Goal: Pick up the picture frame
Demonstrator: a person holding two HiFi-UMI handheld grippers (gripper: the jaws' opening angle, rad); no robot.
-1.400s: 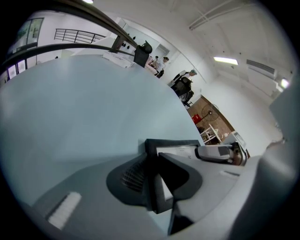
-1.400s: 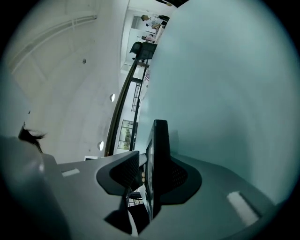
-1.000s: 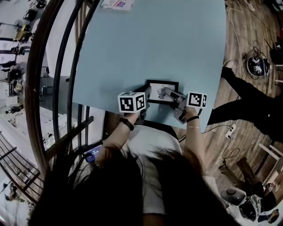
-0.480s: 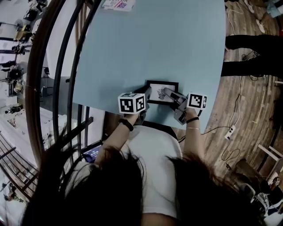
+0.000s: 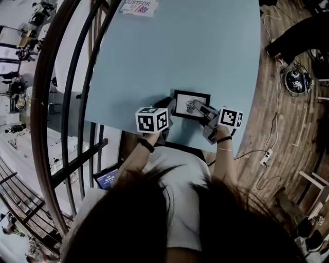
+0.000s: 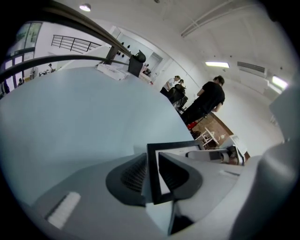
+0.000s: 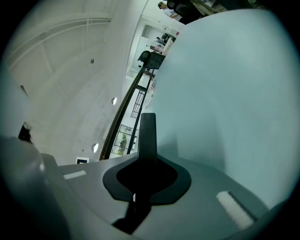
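Note:
The picture frame [image 5: 191, 105], black-edged with a white mat and a small dark drawing, is held over the near part of the pale blue table [image 5: 180, 51]. My left gripper [image 5: 169, 107] is shut on its left edge and my right gripper [image 5: 202, 109] is shut on its right edge. In the left gripper view the frame's black rim [image 6: 178, 146] runs between the two pads of that gripper [image 6: 152, 177], and the right gripper [image 6: 212, 154] shows beyond it. In the right gripper view the frame [image 7: 148, 133] stands edge-on, pinched by the gripper [image 7: 146, 177].
A printed card [image 5: 138, 6] lies at the table's far edge. A dark curved railing [image 5: 67, 102] runs along the left. On the wooden floor to the right are cables and a round device [image 5: 295, 78], and a person's legs [image 5: 303, 31].
The frame and both grippers have shifted slightly away from me across the table, the left side lifting a little. The person at the right has moved further off.

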